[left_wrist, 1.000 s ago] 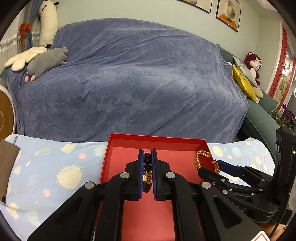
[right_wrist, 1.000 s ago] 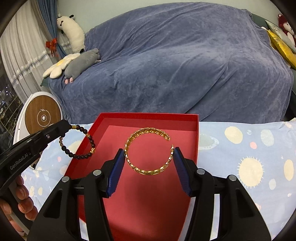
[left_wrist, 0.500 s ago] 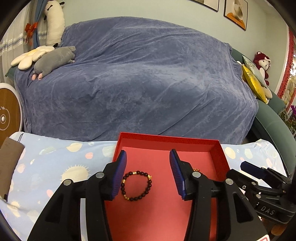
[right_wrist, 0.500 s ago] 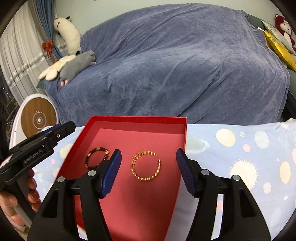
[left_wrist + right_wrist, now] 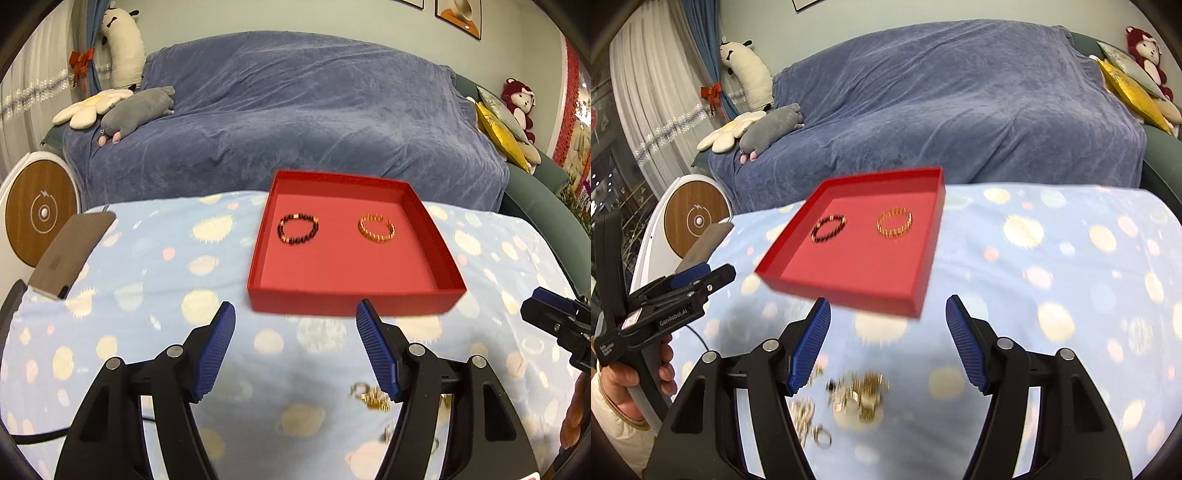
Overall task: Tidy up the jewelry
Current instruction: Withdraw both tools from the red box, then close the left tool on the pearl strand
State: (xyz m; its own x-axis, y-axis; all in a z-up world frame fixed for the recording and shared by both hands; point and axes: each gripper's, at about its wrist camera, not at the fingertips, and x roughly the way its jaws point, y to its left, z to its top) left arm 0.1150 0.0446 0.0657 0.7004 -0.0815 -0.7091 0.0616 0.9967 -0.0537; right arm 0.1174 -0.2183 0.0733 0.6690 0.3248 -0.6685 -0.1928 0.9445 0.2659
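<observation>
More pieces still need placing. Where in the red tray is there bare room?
The near half of the shallow red cardboard tray is bare, below the dark beaded bracelet and gold chain bracelet. Crowded: the loose gold jewelry pile on the spotted cloth.

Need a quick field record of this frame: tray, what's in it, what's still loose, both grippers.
tray: red tray on spotted cloth
in tray: beaded bracelet, gold bangle, side by side, apart
loose: jewelry pile on cloth, near side of tray, blurred
left gripper: jaws opening, nothing between them
right gripper: jaws opening, nothing between them, above the pile
</observation>
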